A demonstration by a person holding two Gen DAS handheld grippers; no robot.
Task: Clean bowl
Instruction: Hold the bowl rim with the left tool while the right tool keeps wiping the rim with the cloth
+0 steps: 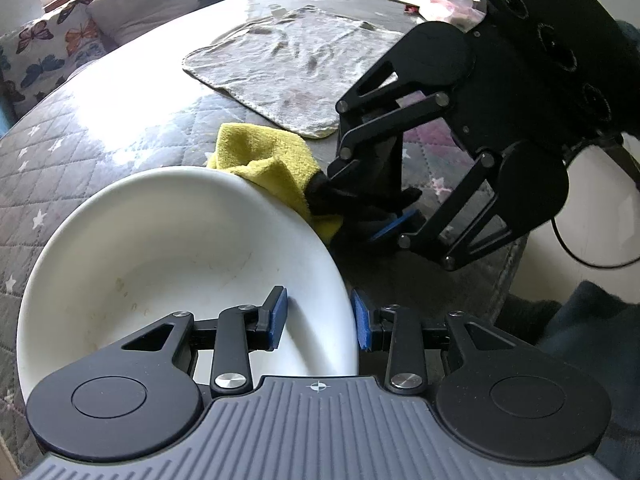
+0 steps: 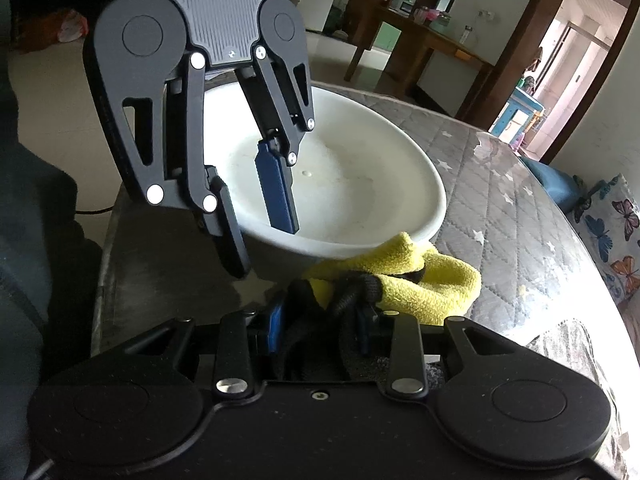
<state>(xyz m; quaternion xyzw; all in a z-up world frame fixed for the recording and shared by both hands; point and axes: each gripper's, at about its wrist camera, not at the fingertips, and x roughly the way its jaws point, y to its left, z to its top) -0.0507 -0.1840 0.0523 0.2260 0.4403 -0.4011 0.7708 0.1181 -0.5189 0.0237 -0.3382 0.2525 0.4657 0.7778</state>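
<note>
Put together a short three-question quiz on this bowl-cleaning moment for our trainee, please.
1. True or false: the yellow cloth is already inside the white bowl.
2. Which gripper straddles the bowl's rim, one of its jaws inside and one outside? A) left gripper B) right gripper
3. Fill in: the grey towel lies spread flat on the ______ beyond the bowl.

Key:
1. False; the cloth sits just outside the rim, pinched with a black fabric piece in the right gripper.
2. A
3. quilted table cover
</note>
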